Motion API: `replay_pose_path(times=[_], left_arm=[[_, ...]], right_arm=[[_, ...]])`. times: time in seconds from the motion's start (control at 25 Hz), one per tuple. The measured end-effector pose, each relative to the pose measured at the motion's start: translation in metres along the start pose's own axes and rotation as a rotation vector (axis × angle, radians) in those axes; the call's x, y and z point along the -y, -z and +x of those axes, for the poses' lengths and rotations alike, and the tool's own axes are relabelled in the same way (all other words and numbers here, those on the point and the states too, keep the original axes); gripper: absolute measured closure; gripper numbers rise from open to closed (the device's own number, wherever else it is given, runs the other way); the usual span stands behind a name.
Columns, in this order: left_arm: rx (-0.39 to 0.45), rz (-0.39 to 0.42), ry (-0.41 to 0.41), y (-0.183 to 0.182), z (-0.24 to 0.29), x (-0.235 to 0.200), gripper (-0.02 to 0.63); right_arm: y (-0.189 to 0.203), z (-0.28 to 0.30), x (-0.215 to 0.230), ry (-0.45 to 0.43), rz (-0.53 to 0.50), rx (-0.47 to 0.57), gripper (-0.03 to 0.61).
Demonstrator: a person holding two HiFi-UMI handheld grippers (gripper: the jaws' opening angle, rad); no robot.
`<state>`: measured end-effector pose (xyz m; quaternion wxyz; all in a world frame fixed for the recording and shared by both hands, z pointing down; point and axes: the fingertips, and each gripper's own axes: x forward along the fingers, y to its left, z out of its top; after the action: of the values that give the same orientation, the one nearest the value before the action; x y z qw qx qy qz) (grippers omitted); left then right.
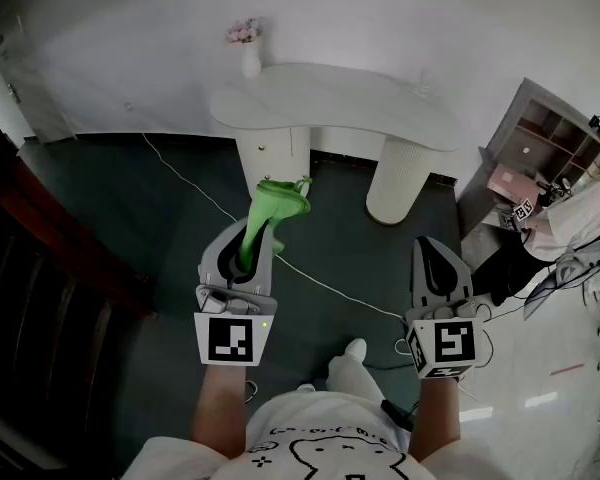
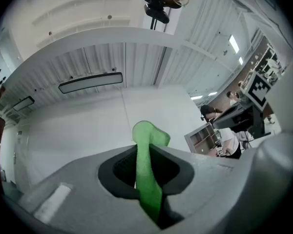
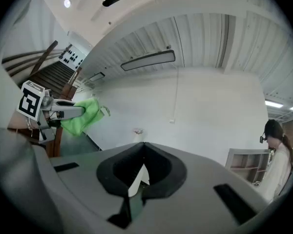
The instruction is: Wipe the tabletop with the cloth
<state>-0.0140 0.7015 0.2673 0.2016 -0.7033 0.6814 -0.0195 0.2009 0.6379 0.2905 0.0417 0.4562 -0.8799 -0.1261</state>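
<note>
A bright green cloth hangs bunched from my left gripper, which is shut on it and held in the air over the dark floor. In the left gripper view the cloth runs up between the closed jaws and pokes out past the tips. The white curved tabletop stands ahead, well beyond both grippers. My right gripper is at the right, shut with nothing in it; in its own view the right gripper has its tips meeting. That view also catches the left gripper with the cloth.
A white vase with pink flowers stands on the table's far left end. Two thick white legs carry the table. A white cable crosses the floor. Dark wooden stairs are at the left. A shelf unit and a seated person are at the right.
</note>
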Motion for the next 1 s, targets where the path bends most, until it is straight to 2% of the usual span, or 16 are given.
replay_pose_path(times=[0.2, 0.48, 0.68, 1.0], left_arm=[[0.016, -0.006, -0.011, -0.003, 0.0, -0.002, 0.558], [0.038, 0.004, -0.017, 0.023, 0.008, -0.003, 0.558], [0.005, 0.01, -0.01, 0.018, 0.098, 0.009, 0.558], [-0.012, -0.001, -0.003, 0.04, 0.208, 0.028, 0.558]], right_arm=[[0.002, -0.001, 0.001, 0.003, -0.006, 0.005, 0.577], [0.018, 0.016, -0.002, 0.002, 0.006, 0.045, 0.577], [0.018, 0.077, 0.064, -0.01, -0.002, 0.018, 0.577], [0.045, 0.163, 0.133, -0.035, 0.011, -0.002, 0.577]])
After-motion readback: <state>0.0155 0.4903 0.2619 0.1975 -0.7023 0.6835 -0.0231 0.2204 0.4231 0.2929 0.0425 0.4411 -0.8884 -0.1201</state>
